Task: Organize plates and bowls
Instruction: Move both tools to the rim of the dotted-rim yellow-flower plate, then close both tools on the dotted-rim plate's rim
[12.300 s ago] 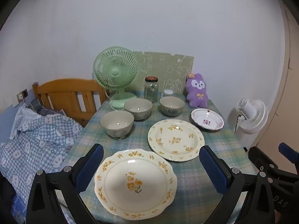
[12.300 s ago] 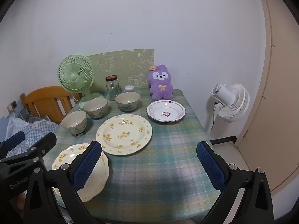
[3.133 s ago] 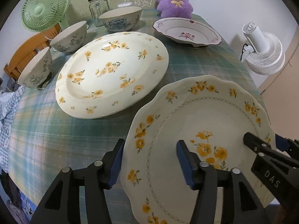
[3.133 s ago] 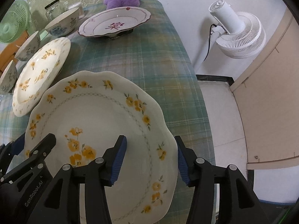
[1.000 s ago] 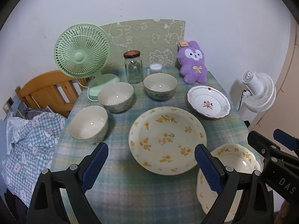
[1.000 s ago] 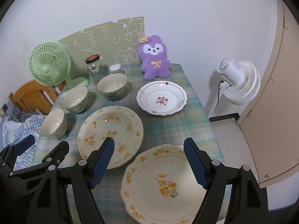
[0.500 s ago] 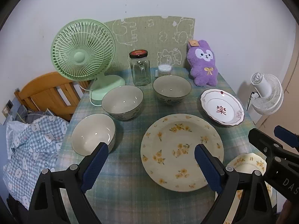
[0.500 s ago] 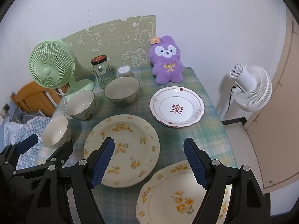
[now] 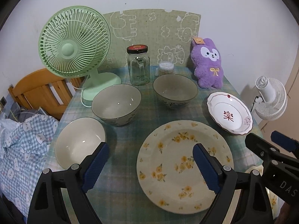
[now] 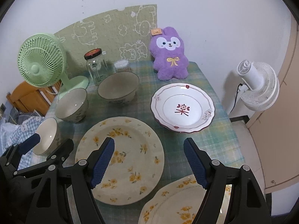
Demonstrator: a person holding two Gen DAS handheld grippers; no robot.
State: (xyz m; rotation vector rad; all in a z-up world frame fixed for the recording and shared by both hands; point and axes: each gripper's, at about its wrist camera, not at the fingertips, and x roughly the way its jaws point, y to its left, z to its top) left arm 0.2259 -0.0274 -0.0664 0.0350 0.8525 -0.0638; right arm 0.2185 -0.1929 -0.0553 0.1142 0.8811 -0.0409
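Observation:
A round yellow-flowered plate [image 9: 179, 160] [image 10: 129, 149] lies mid-table. A scalloped yellow-flowered plate [image 10: 173, 203] lies at the front right corner; only a sliver of it [image 9: 257, 169] shows in the left wrist view. A white plate with a red mark [image 9: 229, 114] [image 10: 182, 107] lies at the right. Three bowls stand at the left and back: a near cream bowl [image 9: 80, 141] [image 10: 47, 135], a middle bowl [image 9: 116, 104] [image 10: 72, 104], a far bowl [image 9: 174, 90] [image 10: 118, 89]. My left gripper [image 9: 149, 166] and right gripper [image 10: 149, 163] are open, empty, above the table.
A green desk fan [image 9: 73, 44], a glass jar [image 9: 138, 68], a small cotton-swab tub [image 9: 166, 69] and a purple plush toy [image 9: 208, 66] stand along the back edge. A wooden headboard [image 9: 37, 91] and bedding are at the left. A white floor fan [image 10: 257, 85] stands beyond the right edge.
Both grippers have moved forward and lower over the table. The scalloped plate, set down at the front right, has slid toward the frame bottom. Nothing on the table has moved.

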